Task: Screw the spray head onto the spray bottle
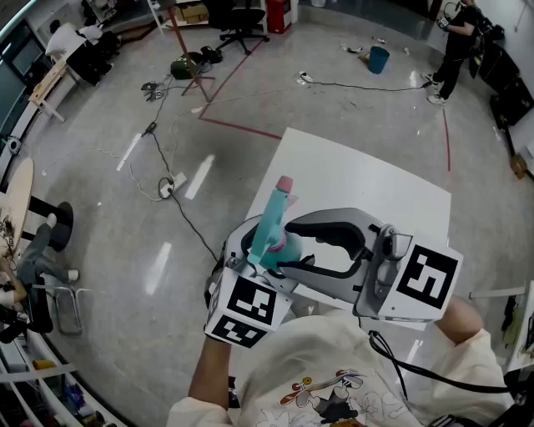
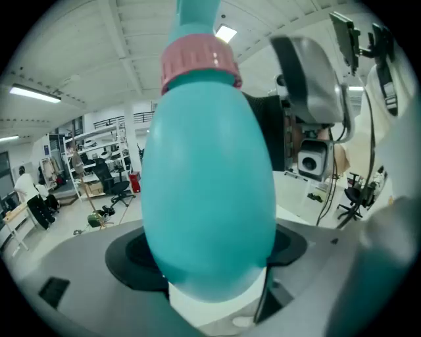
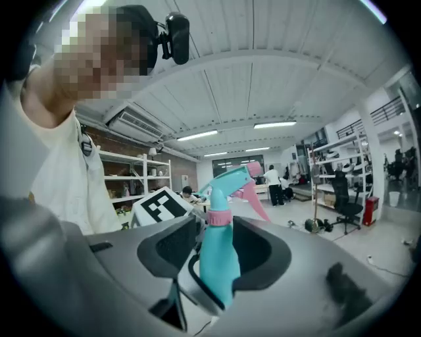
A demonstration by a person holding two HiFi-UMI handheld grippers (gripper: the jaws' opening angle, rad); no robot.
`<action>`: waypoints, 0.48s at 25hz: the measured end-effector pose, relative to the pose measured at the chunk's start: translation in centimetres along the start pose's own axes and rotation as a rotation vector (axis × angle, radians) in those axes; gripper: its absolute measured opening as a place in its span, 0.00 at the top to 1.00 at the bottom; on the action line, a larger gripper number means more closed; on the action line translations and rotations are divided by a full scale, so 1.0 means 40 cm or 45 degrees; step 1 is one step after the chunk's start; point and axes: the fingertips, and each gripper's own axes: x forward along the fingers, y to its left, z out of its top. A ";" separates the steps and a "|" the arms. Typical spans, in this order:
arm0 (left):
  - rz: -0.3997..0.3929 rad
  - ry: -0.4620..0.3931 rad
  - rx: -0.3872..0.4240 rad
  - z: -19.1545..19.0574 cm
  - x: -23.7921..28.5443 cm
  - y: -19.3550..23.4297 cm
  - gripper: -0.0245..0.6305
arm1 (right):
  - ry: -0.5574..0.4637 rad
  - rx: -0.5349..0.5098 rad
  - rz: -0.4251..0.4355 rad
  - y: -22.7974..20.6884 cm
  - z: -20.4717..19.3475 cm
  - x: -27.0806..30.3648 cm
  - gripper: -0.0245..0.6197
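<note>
A teal spray bottle (image 1: 269, 238) with its teal spray head (image 1: 280, 204) and pink nozzle is held up in front of my chest, above the white table (image 1: 359, 179). My left gripper (image 1: 259, 254) is shut on the bottle's body (image 2: 210, 197), which fills the left gripper view below the pink collar (image 2: 200, 62). My right gripper (image 1: 286, 248) reaches in from the right. In the right gripper view the bottle (image 3: 217, 270) stands upright between the jaws of my right gripper (image 3: 217, 253), collar (image 3: 219, 217) and head (image 3: 233, 181) above, with gaps to both pads.
The table's far end (image 1: 334, 158) lies bare beyond the grippers. Cables (image 1: 167, 167) run across the grey floor at the left. An office chair (image 1: 242, 25), a teal bucket (image 1: 378, 58) and a standing person (image 1: 455, 46) are far off.
</note>
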 end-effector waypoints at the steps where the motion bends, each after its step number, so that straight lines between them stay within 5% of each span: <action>1: -0.020 -0.008 0.017 -0.004 -0.009 0.004 0.31 | 0.018 0.020 0.037 0.006 -0.008 -0.005 0.71; 8: -0.392 -0.051 0.324 -0.020 -0.074 -0.103 0.31 | 0.103 0.042 0.311 0.031 -0.021 -0.073 0.56; 12: -0.519 -0.036 0.435 -0.033 -0.094 -0.142 0.31 | 0.084 -0.021 0.482 0.043 0.001 -0.069 0.54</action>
